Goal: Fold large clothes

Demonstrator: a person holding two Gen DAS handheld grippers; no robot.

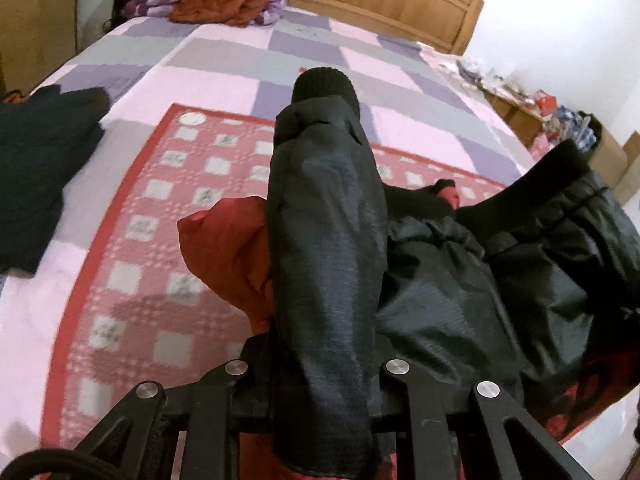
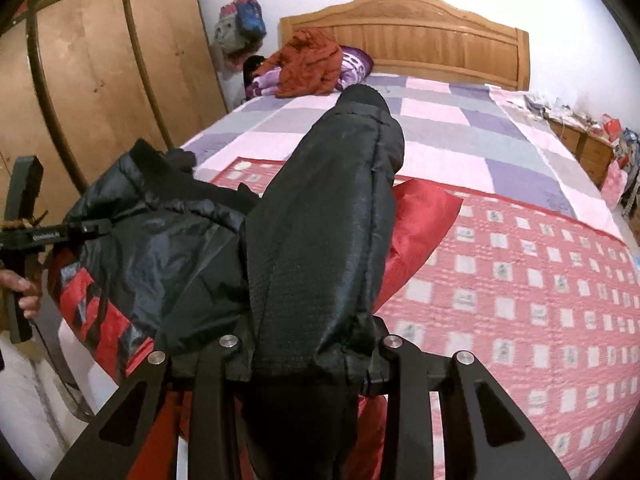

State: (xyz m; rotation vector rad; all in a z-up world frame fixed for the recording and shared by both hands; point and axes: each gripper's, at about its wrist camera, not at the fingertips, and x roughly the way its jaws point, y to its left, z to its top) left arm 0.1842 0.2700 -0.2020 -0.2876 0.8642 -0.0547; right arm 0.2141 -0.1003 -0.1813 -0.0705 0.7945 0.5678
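A large black padded jacket [image 1: 460,280] with red lining [image 1: 228,252] hangs over the near end of the bed. My left gripper [image 1: 324,384] is shut on one black sleeve [image 1: 328,240], which sticks forward with its knit cuff [image 1: 324,84] at the tip. My right gripper [image 2: 312,360] is shut on the other sleeve [image 2: 328,220], cuff [image 2: 362,98] forward. The jacket body [image 2: 160,248] bunches to the left in the right wrist view, where the left gripper's handle [image 2: 24,240] also shows. The fingertips of both grippers are hidden by fabric.
A red and white checked mat [image 2: 520,280] lies on a pink, purple and grey quilt [image 2: 460,132]. A rust garment [image 2: 308,64] lies by the wooden headboard [image 2: 420,36]. A dark garment [image 1: 36,176] lies at the bed's left edge. A wardrobe [image 2: 100,92] stands left; cluttered drawers [image 2: 592,148] right.
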